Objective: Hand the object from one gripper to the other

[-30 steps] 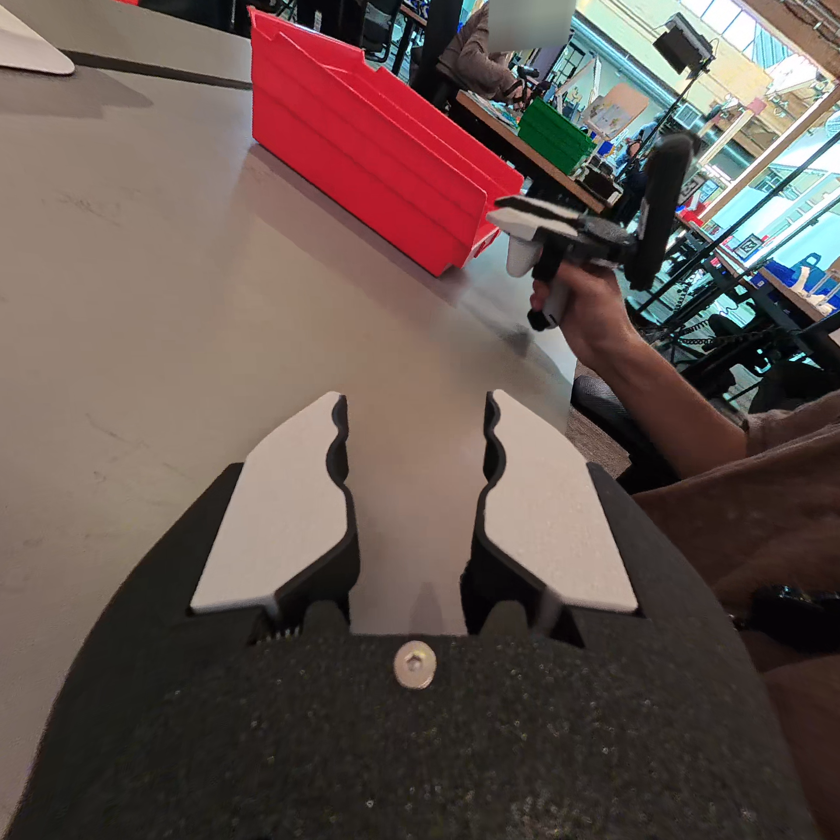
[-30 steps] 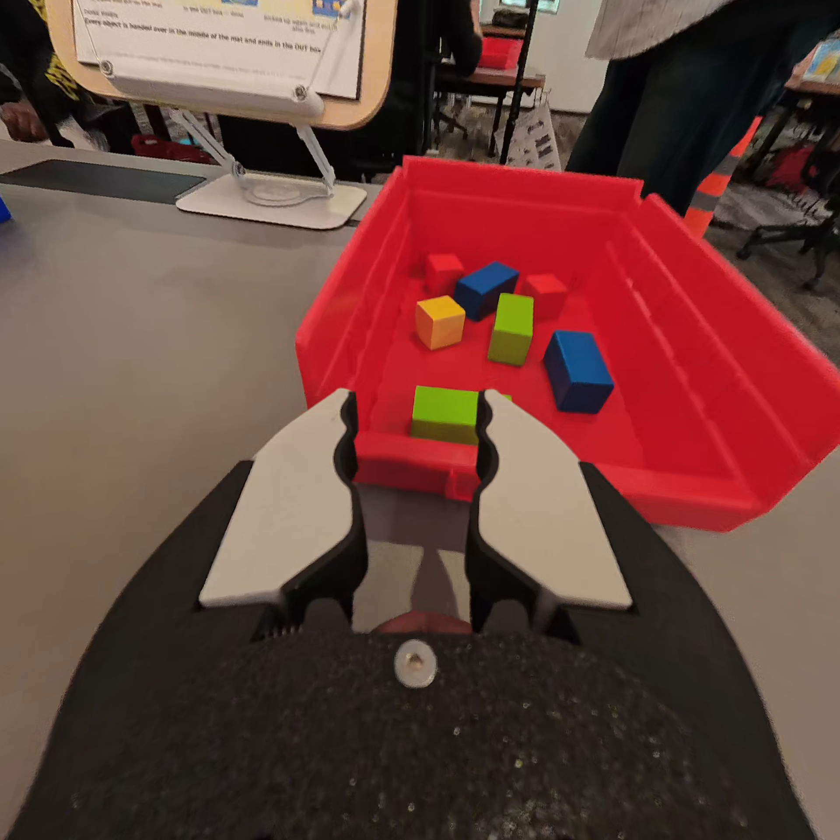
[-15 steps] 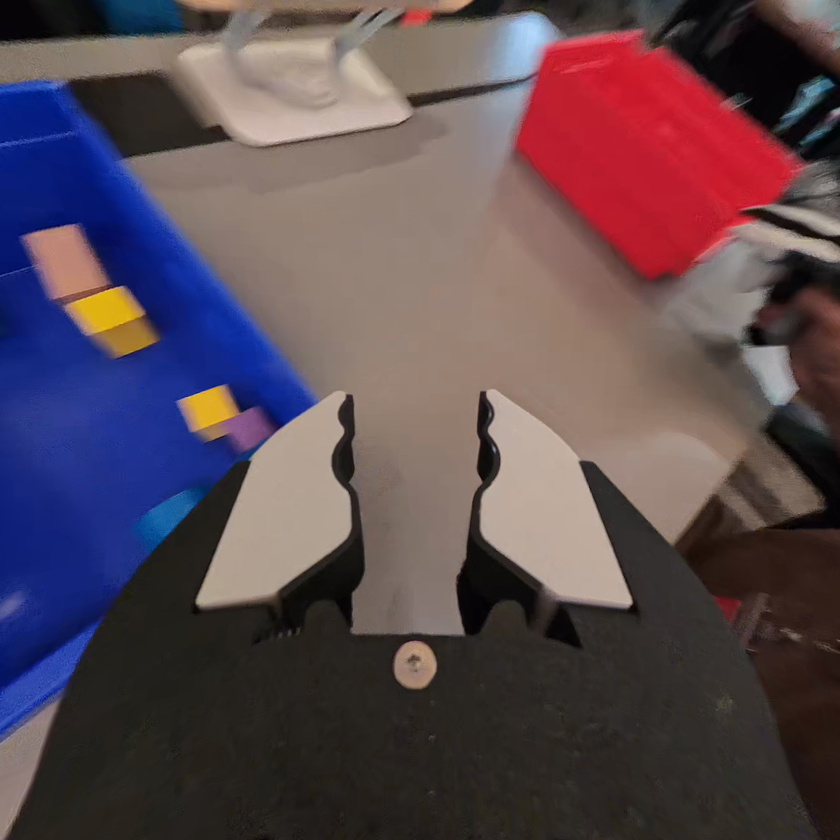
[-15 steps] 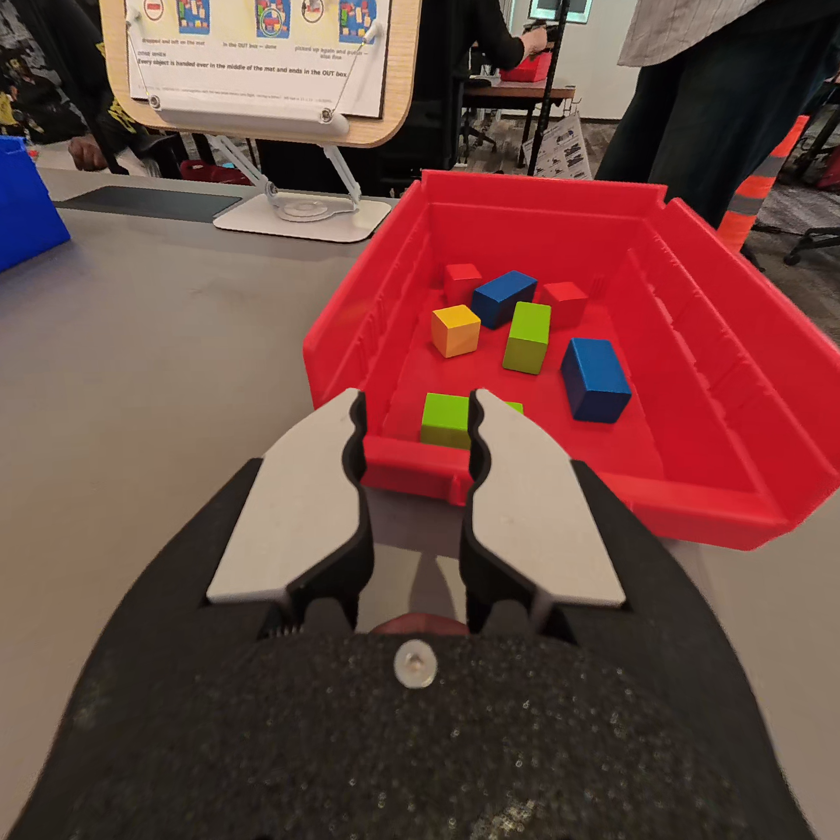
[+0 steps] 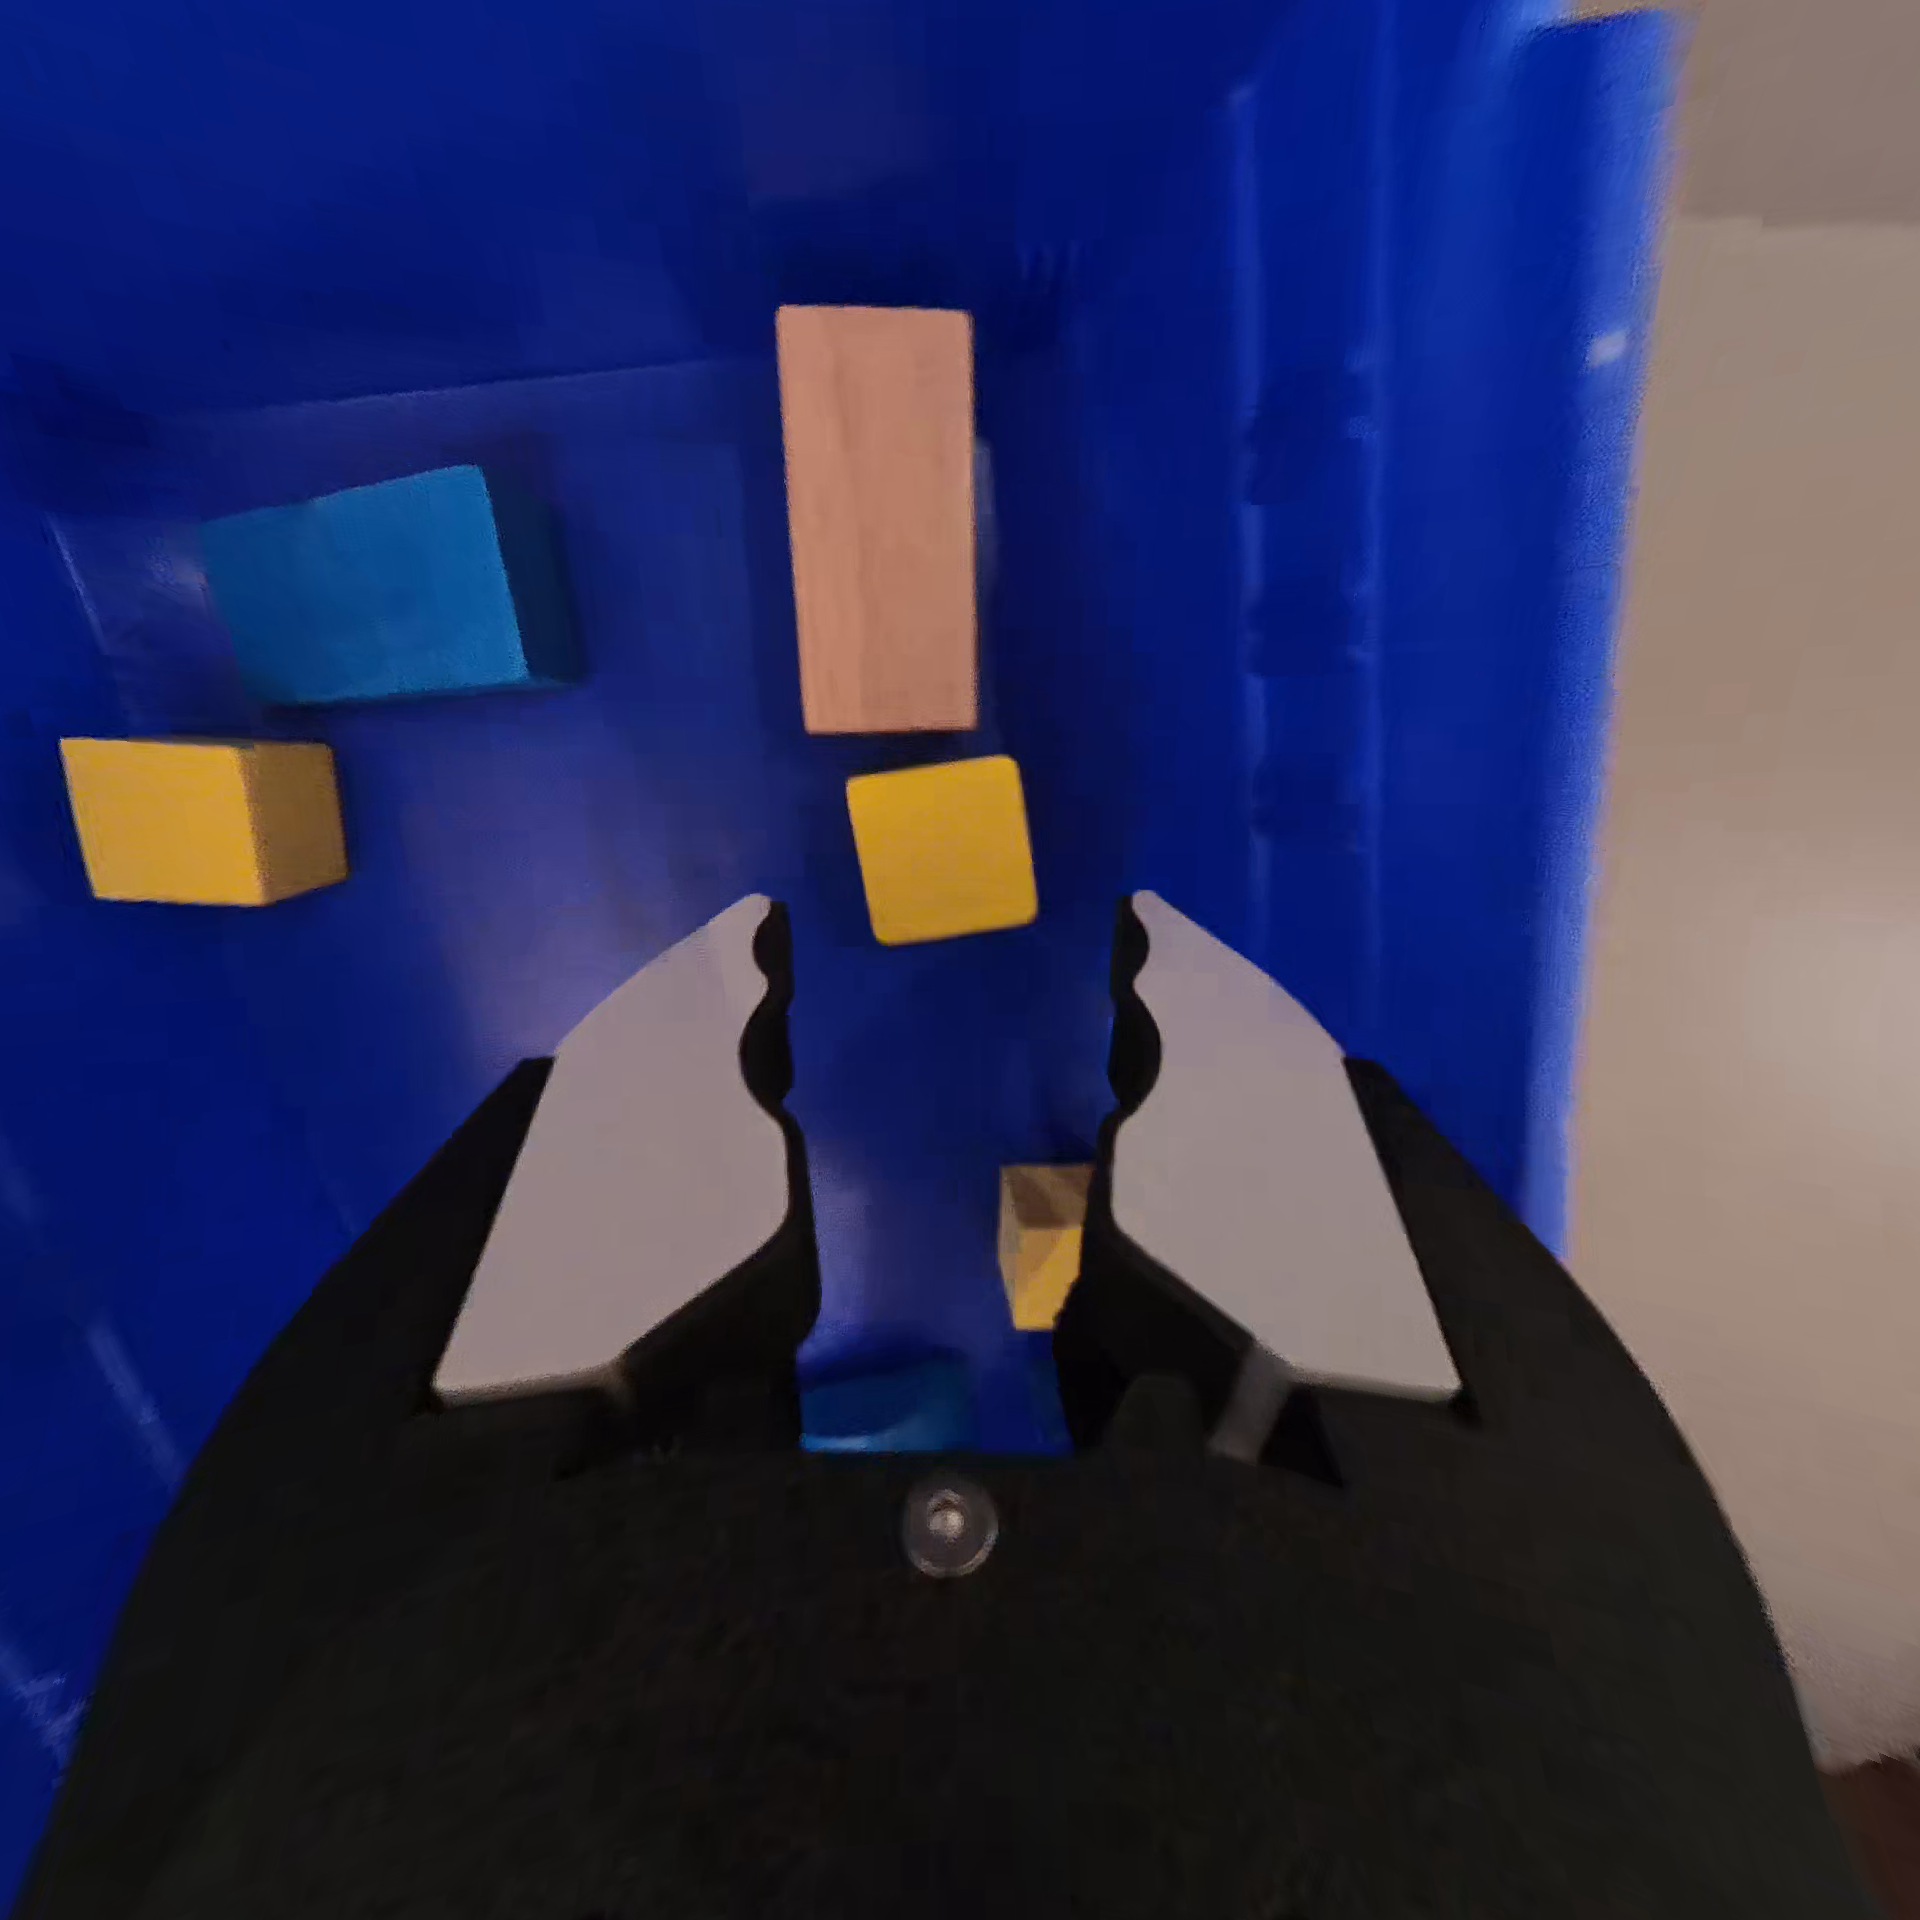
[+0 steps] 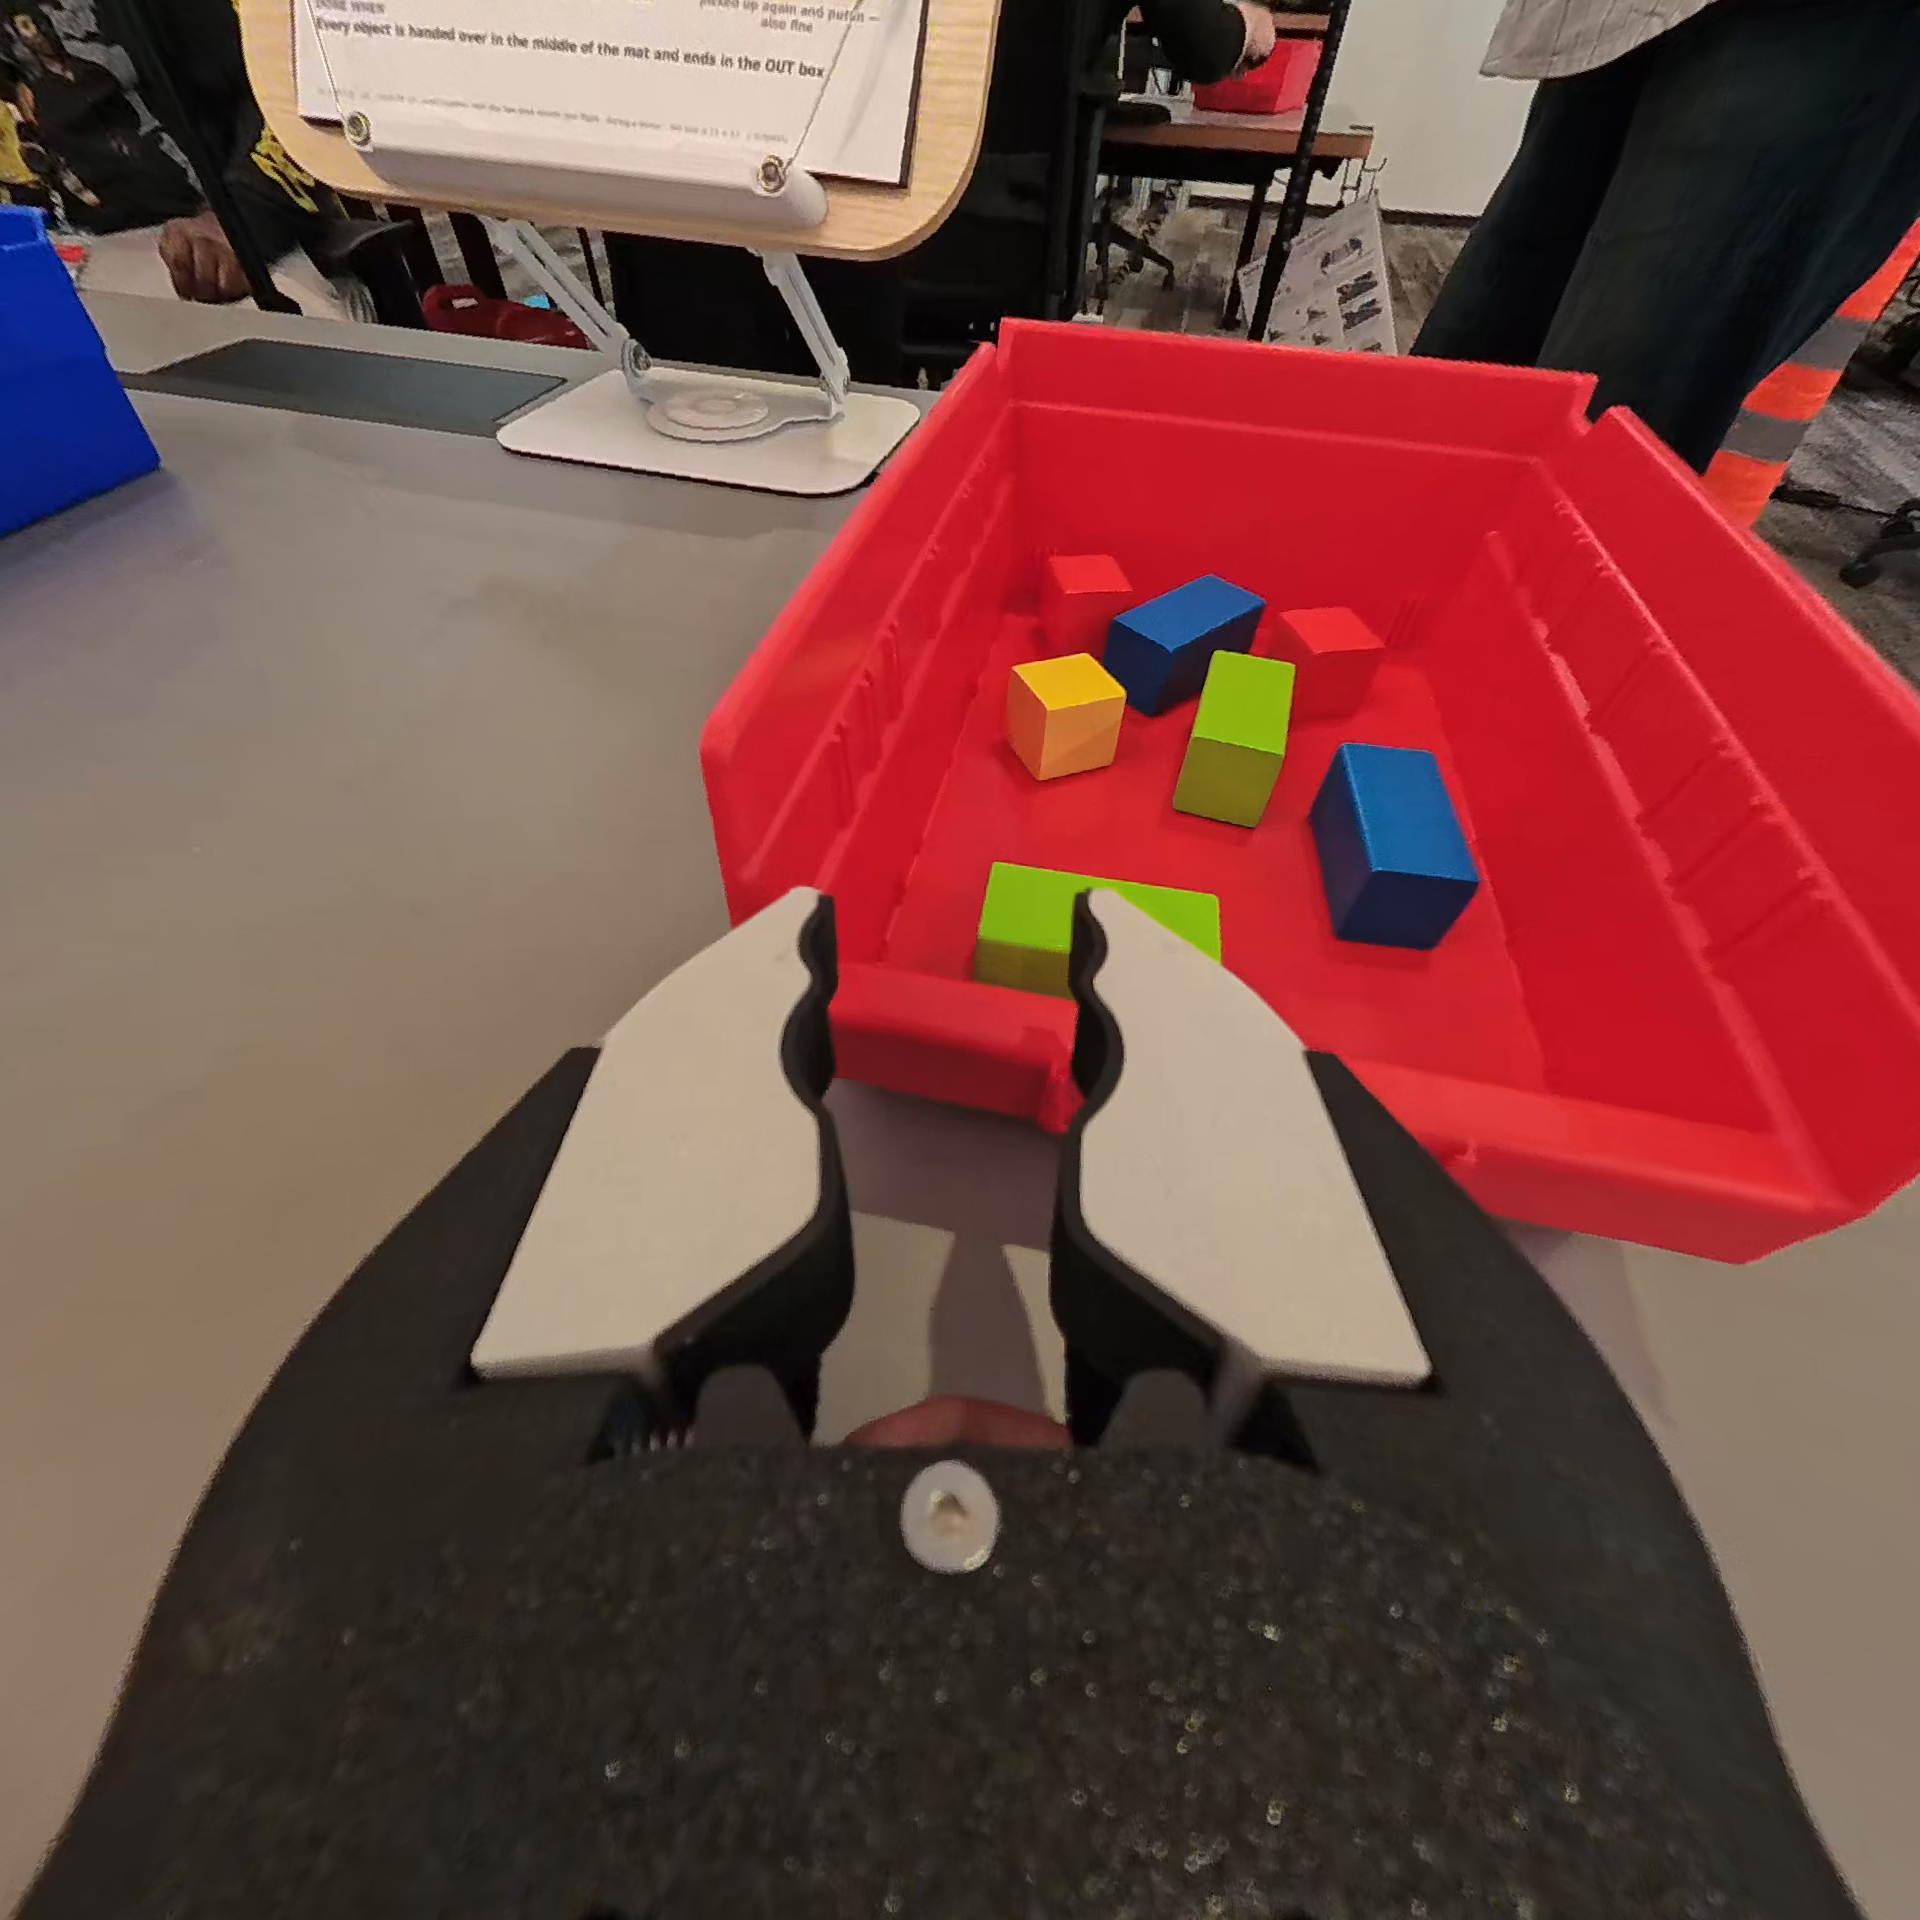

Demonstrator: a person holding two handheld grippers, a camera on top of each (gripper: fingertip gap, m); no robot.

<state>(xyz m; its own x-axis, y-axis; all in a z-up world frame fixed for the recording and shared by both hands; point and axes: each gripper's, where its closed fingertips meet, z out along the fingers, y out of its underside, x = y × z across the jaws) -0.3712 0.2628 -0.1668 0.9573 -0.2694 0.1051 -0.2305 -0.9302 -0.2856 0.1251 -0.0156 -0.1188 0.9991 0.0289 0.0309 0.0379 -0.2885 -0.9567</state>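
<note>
My left gripper (image 5: 951, 914) is open and empty, pointing down into a blue bin (image 5: 1351, 520). Inside lie a yellow cube (image 5: 940, 849) just beyond the fingertips, a long pale wooden block (image 5: 878, 516), a light-blue block (image 5: 374, 587), another yellow block (image 5: 197, 819), and a small yellow block (image 5: 1039, 1242) partly hidden by the right finger. My right gripper (image 6: 951, 914) is open and empty, above the table in front of a red bin (image 6: 1039, 1049) that holds several coloured blocks, the nearest a green one (image 6: 1029, 914).
A grey table (image 6: 312, 779) carries both bins; the blue bin's corner (image 6: 52, 416) shows at the far left. A white stand with an instruction board (image 6: 707, 426) stands at the back. People stand behind the table (image 6: 1714, 208).
My left gripper has swung left from the table's middle and now points down into the blue bin. My right gripper has backed off slightly from the red bin and narrowed a little.
</note>
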